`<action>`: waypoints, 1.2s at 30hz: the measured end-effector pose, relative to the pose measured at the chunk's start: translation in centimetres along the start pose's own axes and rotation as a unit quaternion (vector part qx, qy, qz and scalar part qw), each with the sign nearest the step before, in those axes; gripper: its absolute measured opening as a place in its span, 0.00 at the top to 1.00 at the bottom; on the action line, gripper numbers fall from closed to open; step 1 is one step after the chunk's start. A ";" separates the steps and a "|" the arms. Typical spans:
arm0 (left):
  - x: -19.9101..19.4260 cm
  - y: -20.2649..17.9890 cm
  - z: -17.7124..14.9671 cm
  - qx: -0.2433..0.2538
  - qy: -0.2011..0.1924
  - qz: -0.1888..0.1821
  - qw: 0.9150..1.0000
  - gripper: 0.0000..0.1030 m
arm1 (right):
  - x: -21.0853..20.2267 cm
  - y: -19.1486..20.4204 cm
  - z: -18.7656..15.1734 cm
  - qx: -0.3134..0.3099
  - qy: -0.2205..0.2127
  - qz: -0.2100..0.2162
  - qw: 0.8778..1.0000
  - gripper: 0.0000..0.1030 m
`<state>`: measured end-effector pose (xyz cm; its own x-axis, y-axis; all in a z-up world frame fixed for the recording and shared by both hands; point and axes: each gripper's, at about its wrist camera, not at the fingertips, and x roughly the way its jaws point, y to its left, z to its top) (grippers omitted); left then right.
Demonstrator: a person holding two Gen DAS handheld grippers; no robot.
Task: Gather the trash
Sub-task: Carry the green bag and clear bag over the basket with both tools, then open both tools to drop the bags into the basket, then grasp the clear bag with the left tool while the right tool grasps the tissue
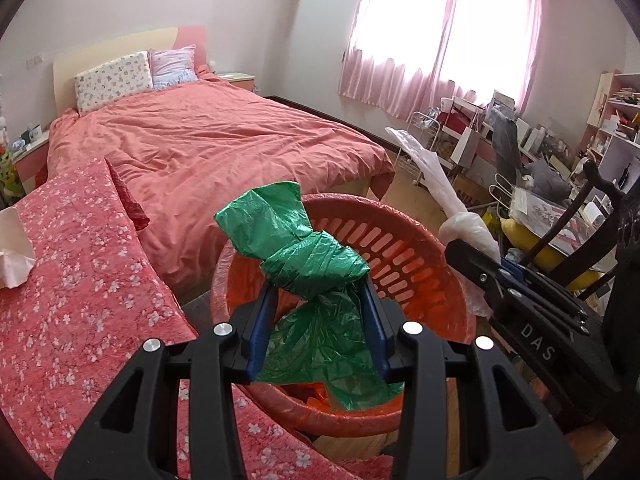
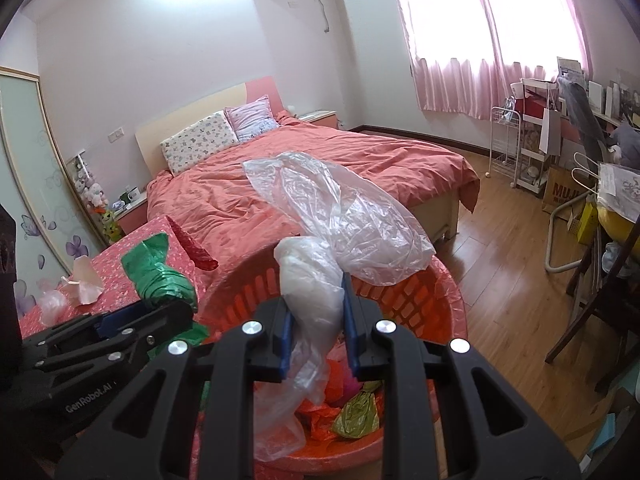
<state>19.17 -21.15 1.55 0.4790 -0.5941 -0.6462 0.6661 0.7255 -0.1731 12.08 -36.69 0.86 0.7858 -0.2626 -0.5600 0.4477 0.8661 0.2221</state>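
Note:
My left gripper [image 1: 320, 292] is shut on a twisted green plastic bag [image 1: 308, 256], held over the orange basket [image 1: 404, 240]. The bag's loose end hangs down into the basket. My right gripper [image 2: 314, 300] is shut on a crumpled clear plastic bag [image 2: 344, 216], also above the basket [image 2: 440, 300]. Inside the basket lie orange, pink and olive scraps [image 2: 354, 412]. In the right wrist view the left gripper [image 2: 168, 308] with the green bag [image 2: 160, 276] shows at the left. In the left wrist view the right gripper [image 1: 480, 268] with the clear bag [image 1: 440, 188] shows at the right.
A floral pink cloth [image 1: 80, 300] covers a surface to the left, with white and pink crumpled scraps [image 2: 80, 280] on it. Behind stands a bed [image 1: 208, 140] with a coral cover. A dark chair [image 2: 600, 300], racks and cluttered shelves [image 2: 532, 144] fill the right side on a wooden floor.

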 end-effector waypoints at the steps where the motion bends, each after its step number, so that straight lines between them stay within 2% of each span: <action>1: 0.1 0.0 0.0 0.000 0.002 -0.001 1.000 0.59 | 0.2 -0.1 0.0 0.001 0.000 0.000 1.000 0.79; 7: 0.7 0.0 0.3 -0.004 0.008 0.000 1.000 0.58 | 0.6 0.0 0.0 0.004 0.001 0.002 1.000 0.76; 11: 1.2 0.5 0.2 -0.019 0.018 0.008 1.000 0.48 | 1.3 -0.4 -0.1 0.012 0.004 0.006 1.000 0.74; 13: 1.3 1.0 0.0 -0.028 0.022 0.012 0.999 0.45 | 1.6 -0.8 -0.1 0.018 0.008 0.008 1.000 0.67; 15: 1.2 1.5 -0.2 -0.034 0.025 0.019 0.999 0.38 | 2.0 -1.1 -0.2 0.018 0.011 0.006 1.000 0.60; 19: 0.7 2.7 -0.7 -0.043 0.028 0.036 0.998 0.36 | 1.7 -0.8 -0.7 0.015 0.009 -0.003 1.000 0.43; 20: 0.4 3.1 -0.8 -0.046 0.027 0.042 0.998 0.32 | 1.6 -0.8 -0.8 0.014 0.007 -0.006 1.000 0.40; 22: -0.3 4.1 -1.1 -0.051 0.022 0.060 0.997 0.30 | 1.4 -0.6 -0.8 0.011 0.002 -0.012 1.000 0.34; 29: -3.3 8.5 -2.6 -0.076 0.009 0.121 0.990 0.26 | 0.6 1.1 -0.9 -0.008 -0.004 -0.013 1.000 0.23; 31: -4.6 10.2 -3.0 -0.082 0.001 0.146 0.986 0.24 | 0.5 2.1 -1.0 -0.016 -0.005 -0.010 1.000 0.18; 36: -7.9 15.2 -3.8 -0.104 -0.011 0.201 0.974 0.18 | 0.5 4.8 -1.3 -0.038 0.000 0.004 0.999 0.13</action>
<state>23.39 -4.10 1.17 0.6907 -0.2533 -0.6774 0.2927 0.9544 -0.0585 14.06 -32.15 0.64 0.7896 -0.2551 -0.5580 0.4069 0.8985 0.1650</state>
